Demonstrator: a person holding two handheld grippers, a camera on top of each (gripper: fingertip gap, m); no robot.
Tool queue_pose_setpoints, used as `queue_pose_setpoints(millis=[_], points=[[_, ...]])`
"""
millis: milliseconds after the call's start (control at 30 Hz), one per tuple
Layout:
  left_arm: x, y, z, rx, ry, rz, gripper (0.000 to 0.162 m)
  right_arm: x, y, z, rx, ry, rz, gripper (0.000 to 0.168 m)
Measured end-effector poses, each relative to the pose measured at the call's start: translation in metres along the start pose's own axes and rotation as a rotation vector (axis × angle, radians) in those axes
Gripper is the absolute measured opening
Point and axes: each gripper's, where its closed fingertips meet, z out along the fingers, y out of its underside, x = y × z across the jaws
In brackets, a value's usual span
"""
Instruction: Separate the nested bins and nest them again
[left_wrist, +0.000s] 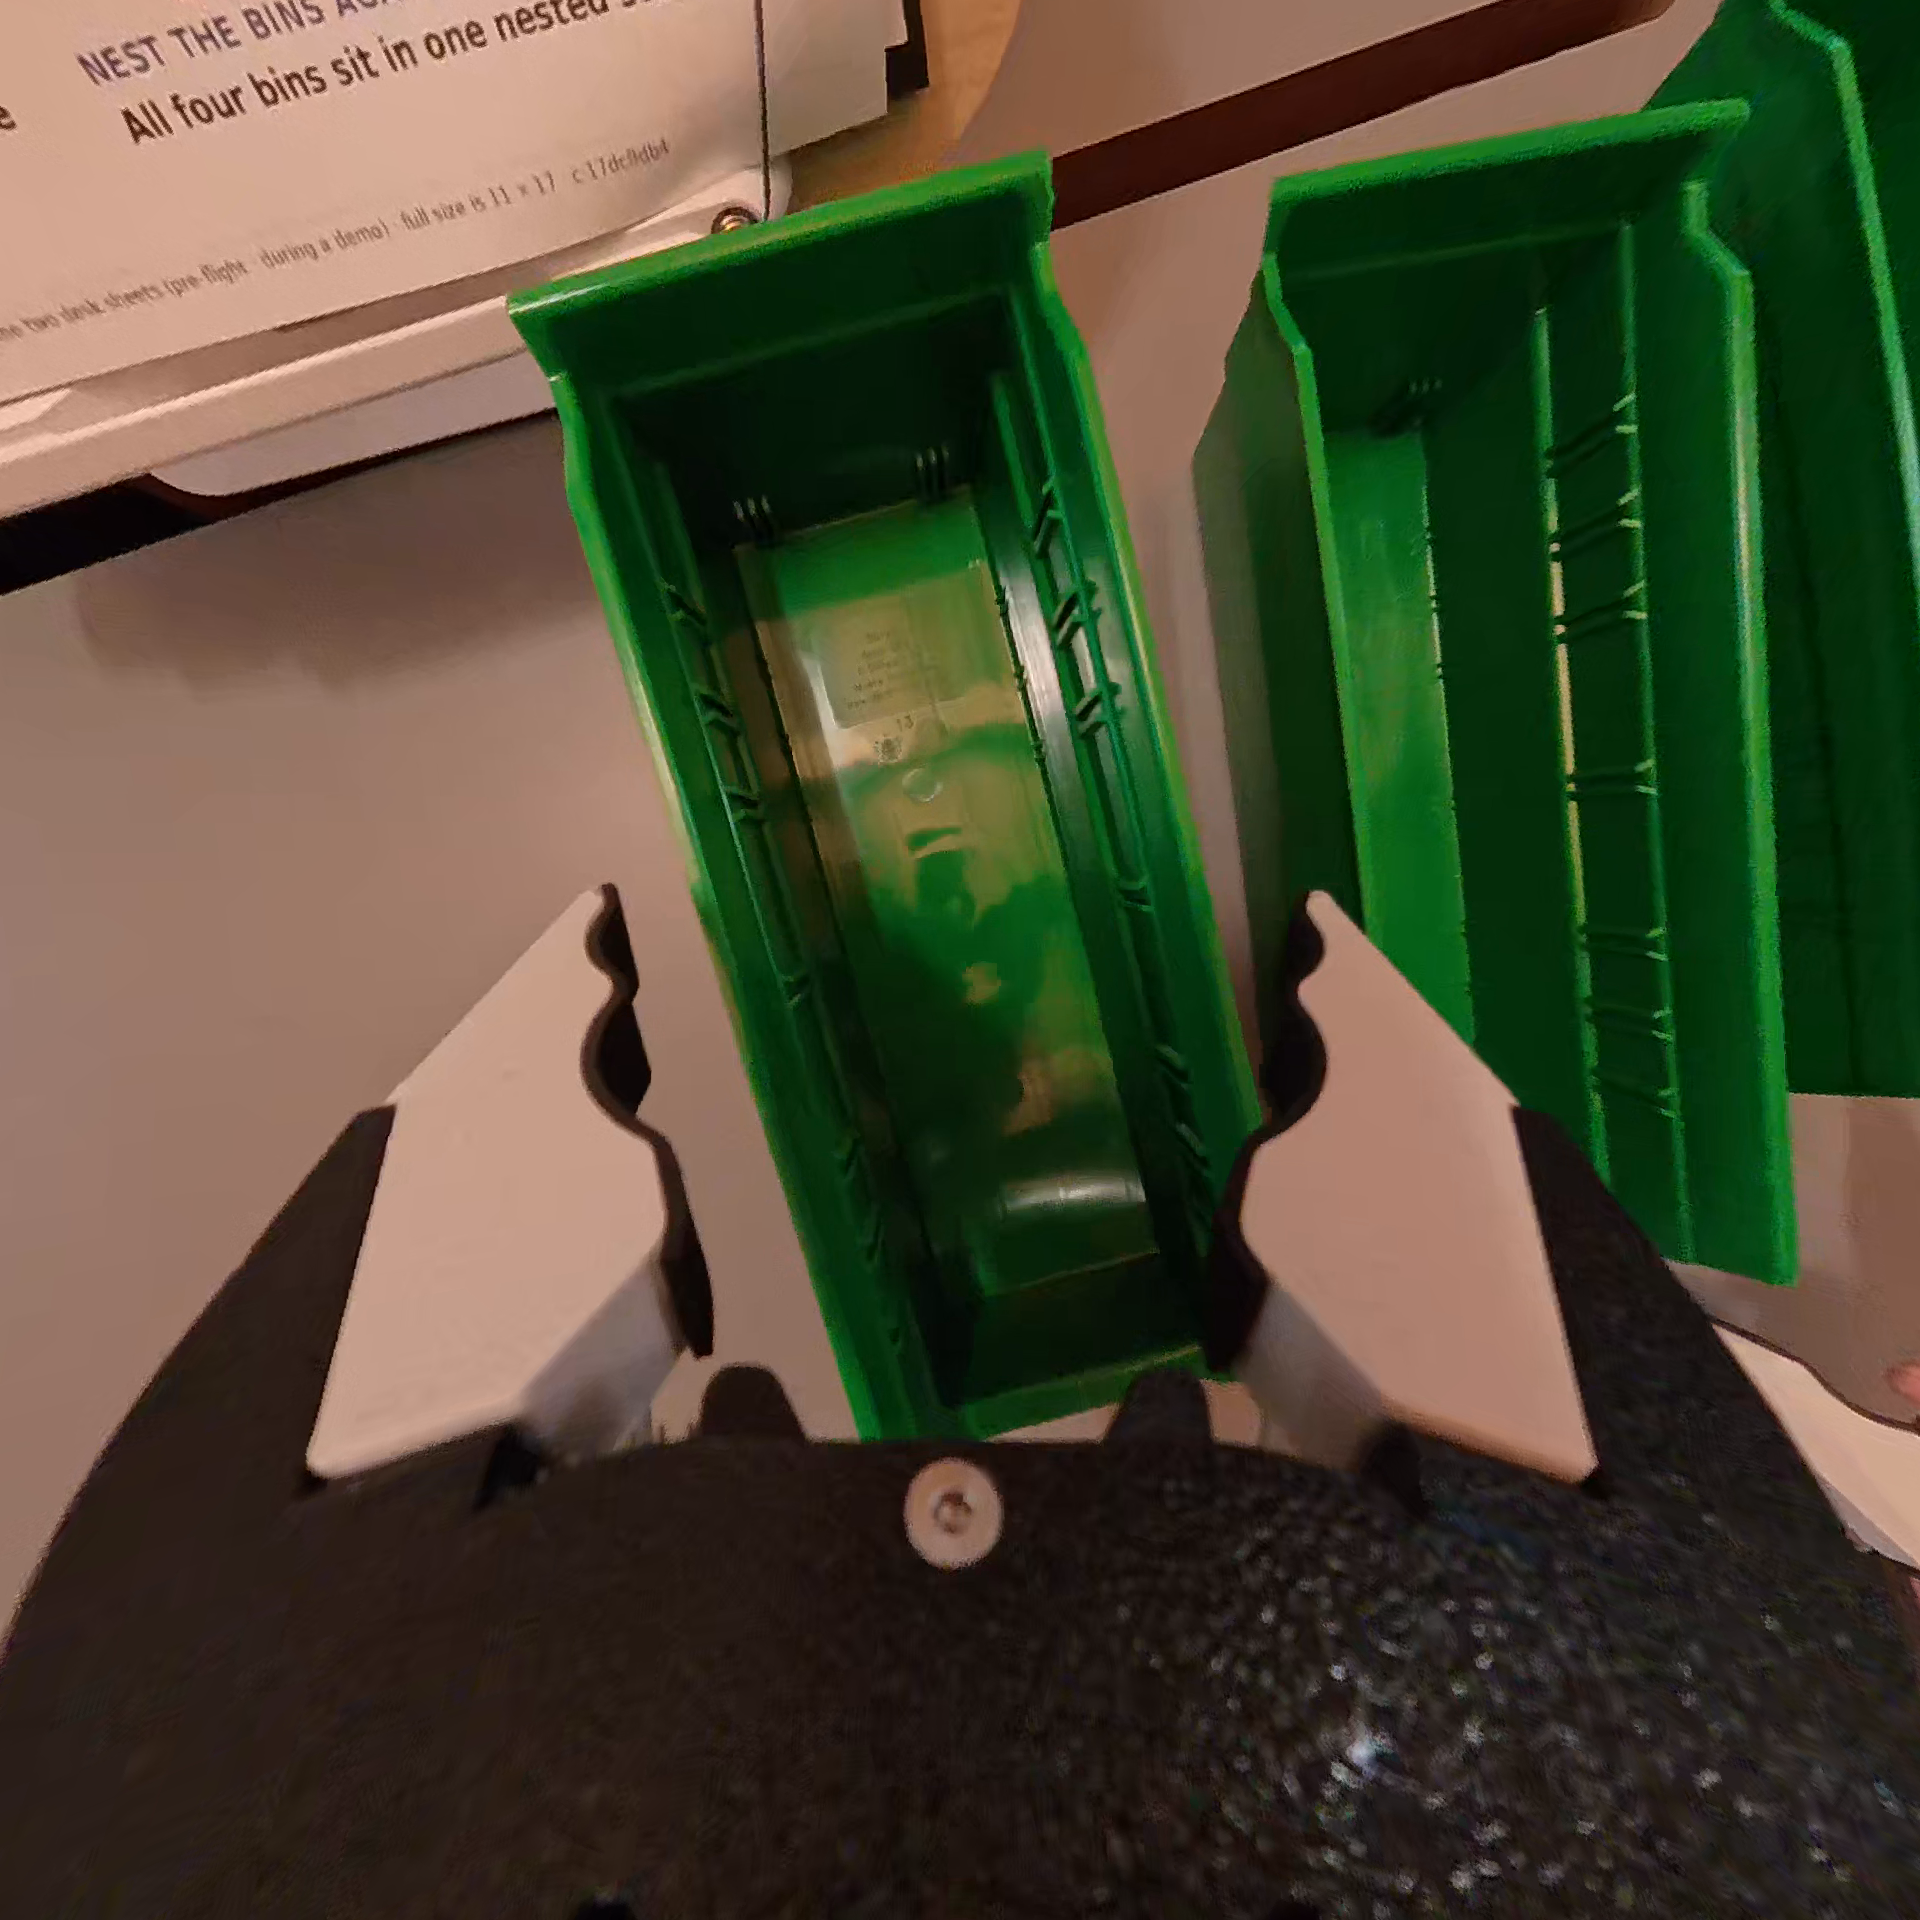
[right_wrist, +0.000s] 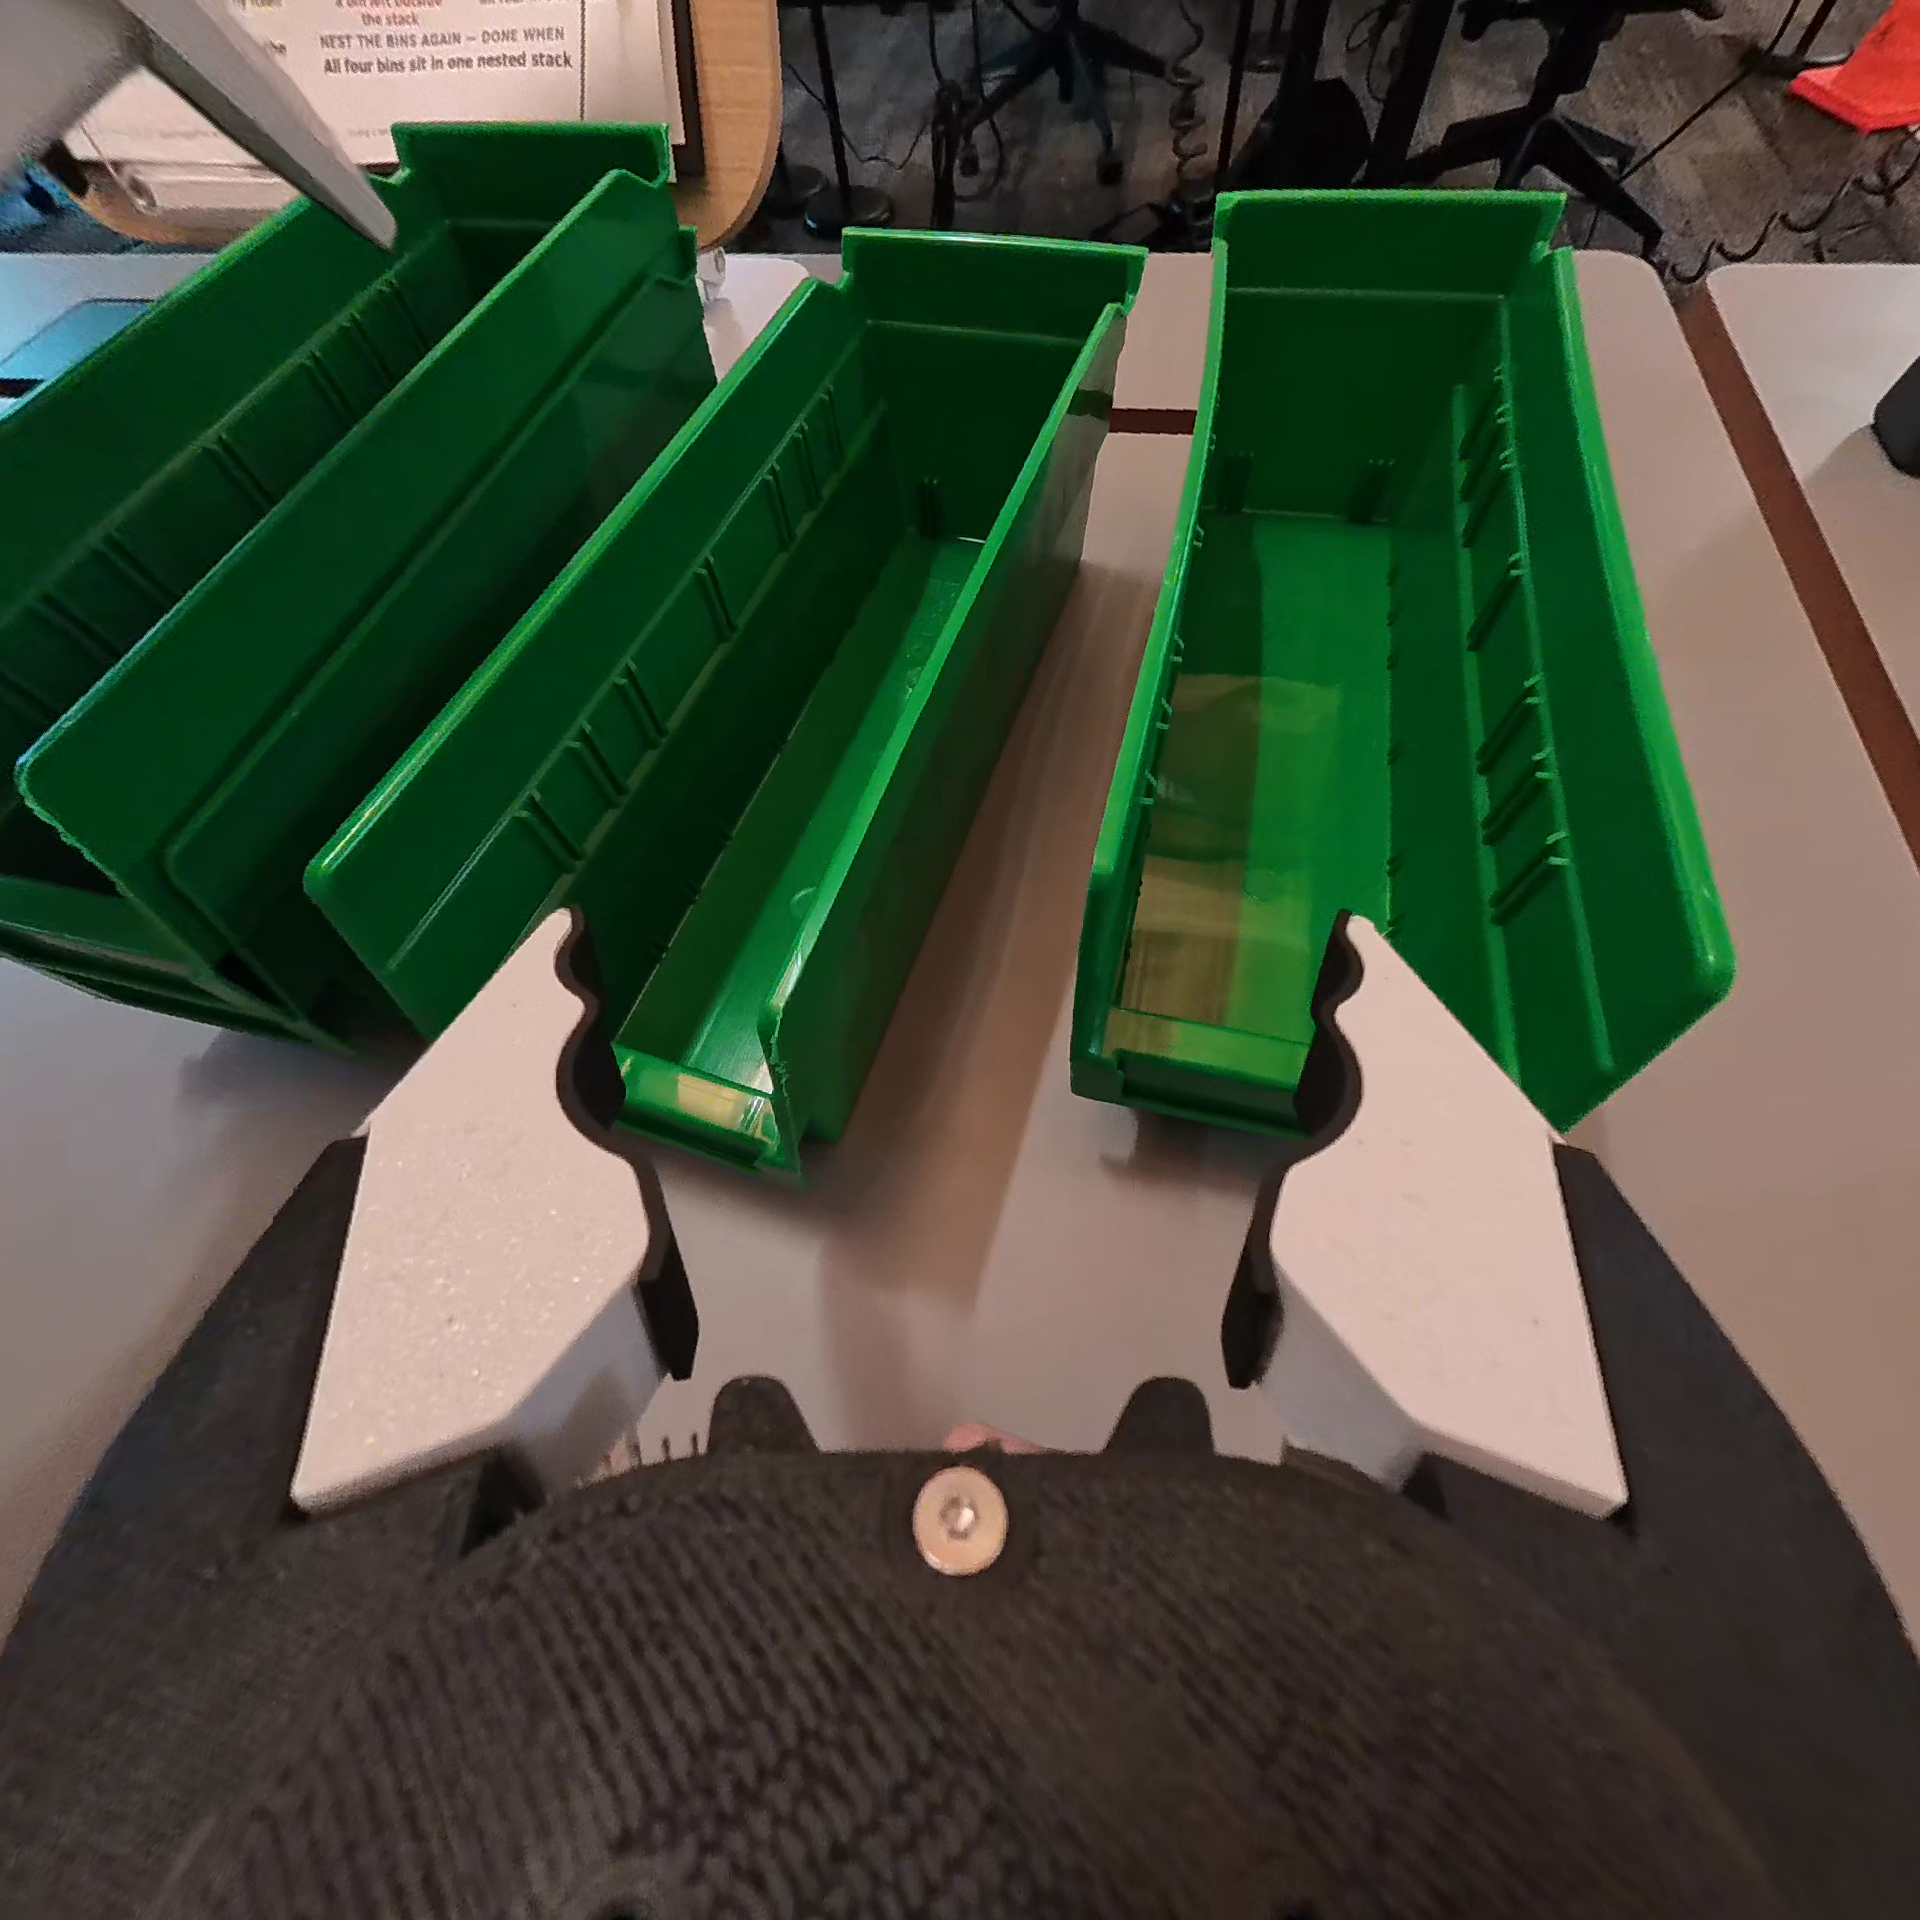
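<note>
The left gripper (left_wrist: 956, 1122) is hanging over a long green bin (left_wrist: 883, 810), spread wide, its two fingers straddling the near end of the bin without pressing on it. The right wrist view shows that this leftmost bin (right_wrist: 343, 582) is sitting inside another, so two are nested at the left, while a middle bin (right_wrist: 748, 665) and a right bin (right_wrist: 1403, 665) are lying apart on the grey surface (right_wrist: 935, 1247). The right gripper (right_wrist: 956, 1091) is also released, holding nothing, hovering just in front of the gap between those two. A printed sheet (left_wrist: 312, 156) is lying behind the bins.

The step looks like taking hold of the top bin. To do it well, the left gripper should be closing on one thin side wall or the end lip, not across the full width, and lifting straight up so that the tapered walls are not binding. The right gripper would best be steadying the lower bin.
</note>
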Motion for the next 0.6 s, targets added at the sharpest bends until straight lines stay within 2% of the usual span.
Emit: queue_pose_setpoints(millis=[300, 467, 600], points=[[-0.008, -0.022, 0.017, 0.06, 0.03, -0.011, 0.105, 0.003, -0.001, -0.004, 0.002, 0.005, -0.007, 0.131], [-0.036, -0.027, 0.015, 0.085, 0.035, -0.059, 0.074, 0.009, -0.009, -0.013, 0.034, 0.016, 0.01, 0.13], [-0.06, -0.009, 0.029, 0.01, -0.003, -0.015, 0.038, 0.006, -0.011, -0.013, 0.037, 0.007, 0.019, 0.127]])
